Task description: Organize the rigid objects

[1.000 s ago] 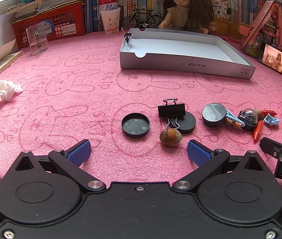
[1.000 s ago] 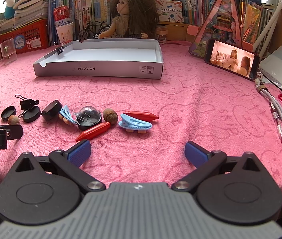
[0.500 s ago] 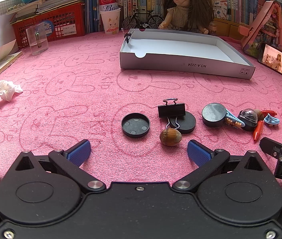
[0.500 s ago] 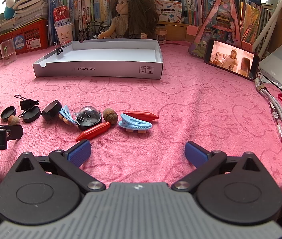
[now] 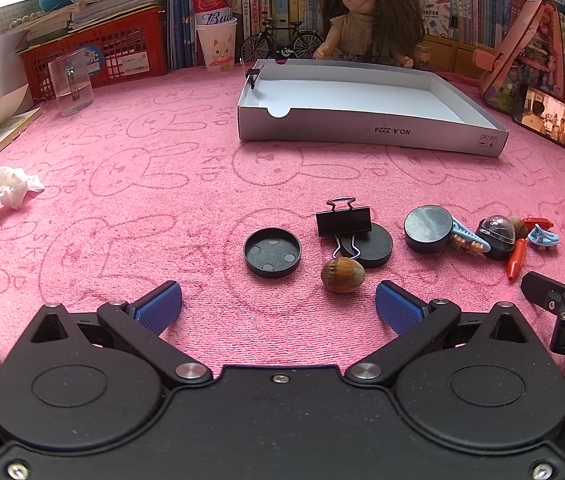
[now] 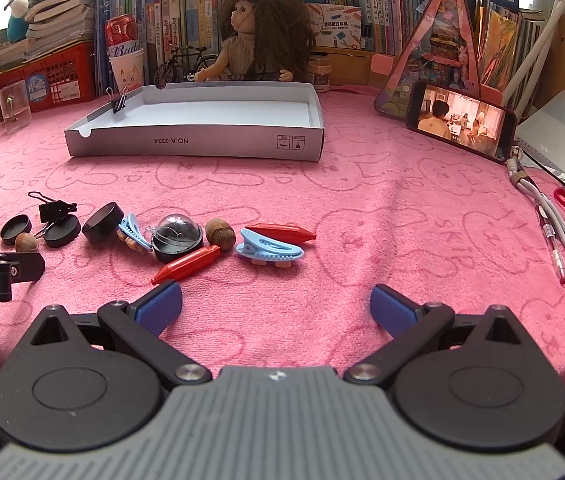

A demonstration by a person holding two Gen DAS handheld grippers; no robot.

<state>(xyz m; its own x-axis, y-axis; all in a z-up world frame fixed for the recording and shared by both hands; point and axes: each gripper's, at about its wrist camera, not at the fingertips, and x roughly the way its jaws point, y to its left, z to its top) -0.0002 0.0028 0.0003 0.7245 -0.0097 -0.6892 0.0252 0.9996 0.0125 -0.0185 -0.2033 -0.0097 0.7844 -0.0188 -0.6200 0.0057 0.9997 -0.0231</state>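
Small items lie in a row on the pink cloth: a black cap [image 5: 272, 252], a black binder clip [image 5: 343, 221], a brown acorn [image 5: 342, 275], a black disc [image 5: 428, 229], a domed black capsule [image 6: 177, 237], two red crayons [image 6: 187, 264], a blue hair clip [image 6: 268, 253] and a second acorn [image 6: 220, 232]. An empty white box lid [image 5: 366, 134] stands behind them. My left gripper [image 5: 278, 304] is open and empty, just short of the acorn. My right gripper [image 6: 276, 304] is open and empty, in front of the blue clip.
A doll [image 5: 362, 12], toy bicycle, can in a paper cup, red basket and books line the back. A glass [image 5: 71, 82] and crumpled tissue [image 5: 2, 192] lie at left. A phone [image 6: 460, 120], cables, pen and scissors lie at right.
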